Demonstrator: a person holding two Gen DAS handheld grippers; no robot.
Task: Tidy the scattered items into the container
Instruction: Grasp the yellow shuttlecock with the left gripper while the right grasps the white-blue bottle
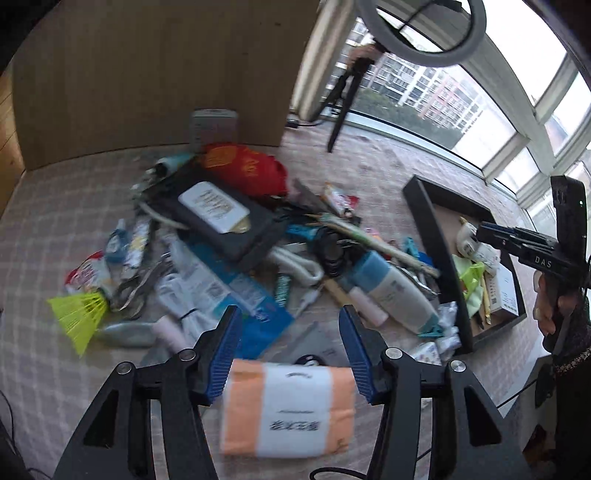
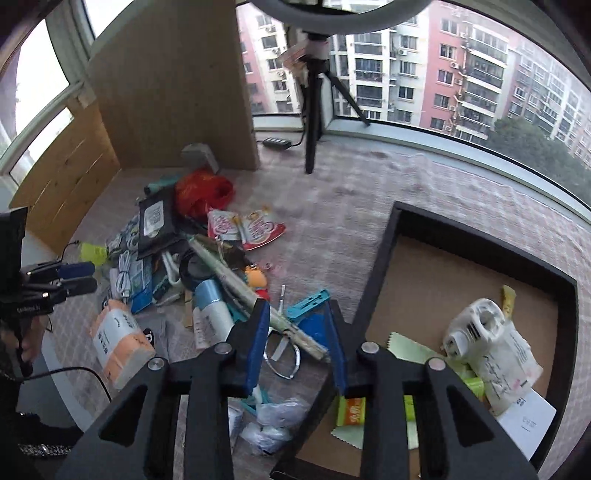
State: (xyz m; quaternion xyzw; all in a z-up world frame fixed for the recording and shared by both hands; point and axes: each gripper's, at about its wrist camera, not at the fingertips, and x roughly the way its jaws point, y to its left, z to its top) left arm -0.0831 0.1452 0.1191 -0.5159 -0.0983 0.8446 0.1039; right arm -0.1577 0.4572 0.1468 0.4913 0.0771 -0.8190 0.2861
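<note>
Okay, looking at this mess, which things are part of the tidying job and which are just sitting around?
Part of the job:
- black tray, the container
- orange tissue pack, between the left gripper fingers
- yellow shuttlecock
- red bag
- blue-capped bottle
- black pouch

Just lying about:
- tripod
- ring light
- wooden panel
- power strip

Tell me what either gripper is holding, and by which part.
Apparently nothing: left gripper and right gripper stand open; the orange-and-white plastic-wrapped tissue pack lies ungripped beneath the left one.
</note>
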